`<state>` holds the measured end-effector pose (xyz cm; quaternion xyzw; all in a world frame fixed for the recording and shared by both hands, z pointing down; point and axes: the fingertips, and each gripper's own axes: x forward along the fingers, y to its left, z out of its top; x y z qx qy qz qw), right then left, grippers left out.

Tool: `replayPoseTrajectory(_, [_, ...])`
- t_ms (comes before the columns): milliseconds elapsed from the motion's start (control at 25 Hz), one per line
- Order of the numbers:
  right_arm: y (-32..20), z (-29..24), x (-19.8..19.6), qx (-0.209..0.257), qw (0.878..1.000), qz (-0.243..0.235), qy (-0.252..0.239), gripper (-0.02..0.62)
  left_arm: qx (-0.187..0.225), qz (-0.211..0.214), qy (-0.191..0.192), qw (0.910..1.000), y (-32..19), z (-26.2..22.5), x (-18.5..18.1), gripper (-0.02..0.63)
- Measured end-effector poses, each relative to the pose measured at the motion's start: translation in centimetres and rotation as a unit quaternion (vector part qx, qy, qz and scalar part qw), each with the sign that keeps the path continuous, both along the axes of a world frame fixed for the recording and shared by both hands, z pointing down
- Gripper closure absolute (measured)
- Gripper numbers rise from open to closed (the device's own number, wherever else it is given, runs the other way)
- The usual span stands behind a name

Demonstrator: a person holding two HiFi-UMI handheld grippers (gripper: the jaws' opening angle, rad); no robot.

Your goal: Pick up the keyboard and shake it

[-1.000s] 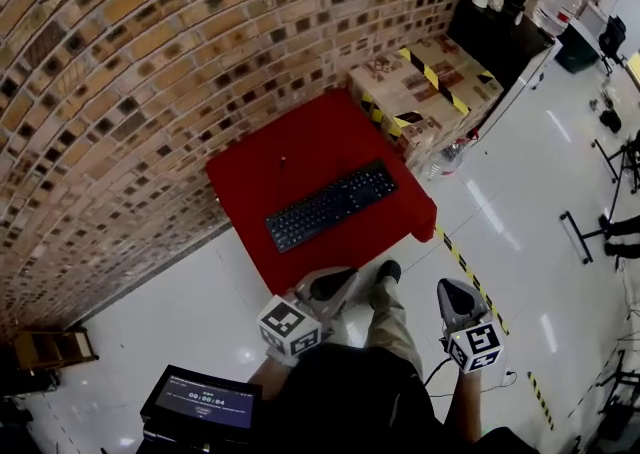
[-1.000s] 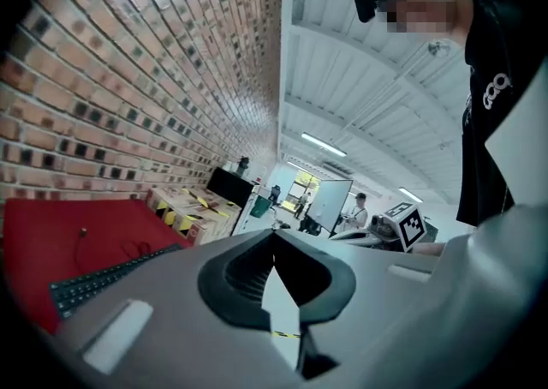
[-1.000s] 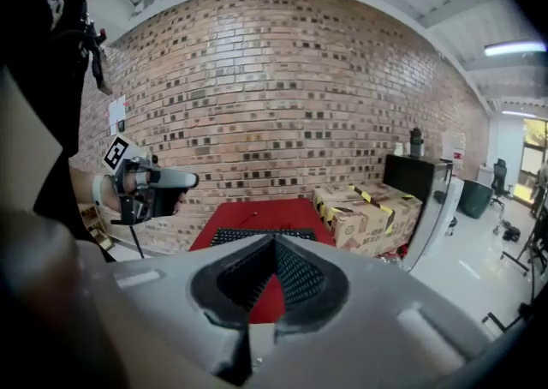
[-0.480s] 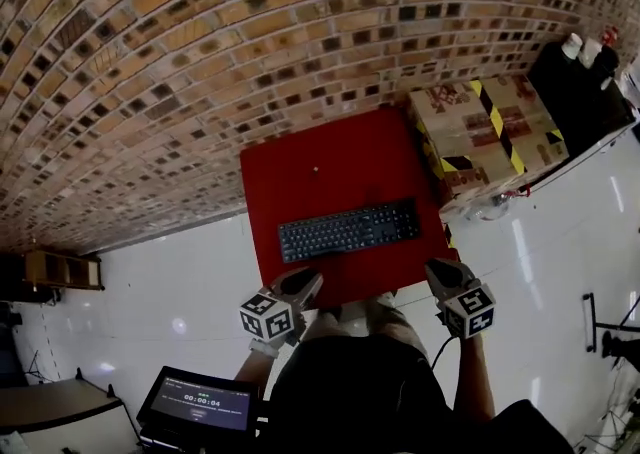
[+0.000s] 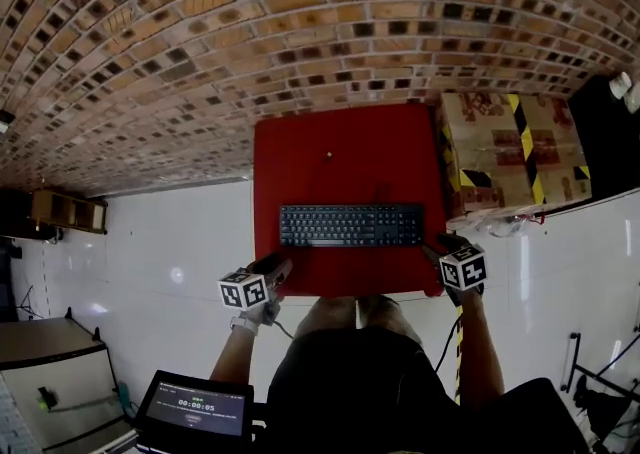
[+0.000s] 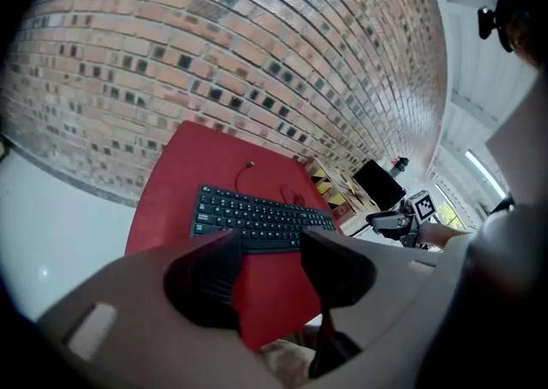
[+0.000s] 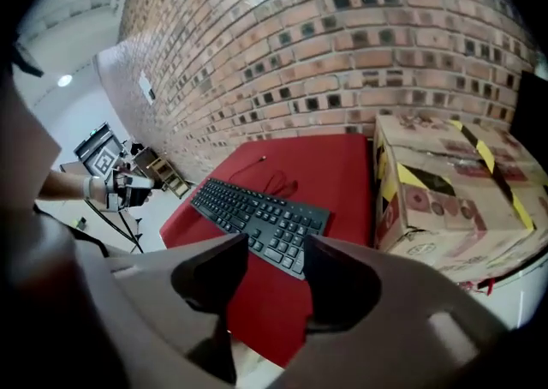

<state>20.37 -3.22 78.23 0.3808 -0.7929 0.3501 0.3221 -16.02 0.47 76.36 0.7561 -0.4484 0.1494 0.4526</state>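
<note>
Jaws opening with nothing between them, the left hand-held gripper and right hand-held gripper flank the keyboard, which lies just ahead on the red counter. Gripping both ends evenly looks wisest.

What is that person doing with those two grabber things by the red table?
A person stands at a red table with a tool in each hand. A black keyboard lies flat on it, untouched. The left tool and the right tool hover near its two ends, both opening, with nothing gripped yet.
</note>
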Motion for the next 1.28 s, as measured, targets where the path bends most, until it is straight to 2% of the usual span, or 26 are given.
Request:
replayPoseTrajectory(200, [-2.4, 4.3, -0.1, -0.067, 0.997, 0.018, -0.016, 0.379, -0.027, 0.009, -0.043, 0.9987, -2.9, 3.4, -2.4, 0.382])
replayPoseTrajectory(400, [-2.9, 7.0, -0.6, -0.112, 0.993, 0.014, -0.018, 0.366, -0.070, 0.051, -0.037, 0.9955, -6.2, 7.4, -3.3, 0.353])
replayPoseTrajectory(600, [-2.7, 8.7, -0.2, -0.144, 0.990, 0.002, -0.008, 0.362, -0.114, 0.097, -0.029, 0.9883, -8.2, 10.3, -4.1, 0.330])
replayPoseTrajectory(760, [-3.2, 9.0, -0.1, -0.156, 0.988, 0.002, -0.017, 0.362, -0.158, 0.138, 0.018, 0.9776, -7.9, 12.0, -3.5, 0.327])
replayPoseTrajectory(960, [-3.8, 9.6, -0.9, -0.175, 0.984, 0.005, -0.031, 0.362, -0.182, 0.189, 0.053, 0.9636, -7.6, 12.8, -2.2, 0.328])
replayPoseTrajectory(1000, [-3.9, 9.8, -1.0, -0.178, 0.984, 0.004, -0.030, 0.362, -0.188, 0.192, 0.063, 0.9612, -7.6, 12.8, -2.2, 0.350])
replayPoseTrajectory(1120, [-4.1, 10.2, -1.0, -0.182, 0.983, -0.001, -0.026, 0.362, -0.209, 0.195, 0.125, 0.9503, -7.4, 12.2, -1.9, 0.348])
replayPoseTrajectory(1280, [-4.0, 10.6, -0.8, -0.193, 0.981, -0.005, -0.038, 0.362, -0.223, 0.201, 0.230, 0.9259, -7.0, 10.2, -2.1, 0.380])
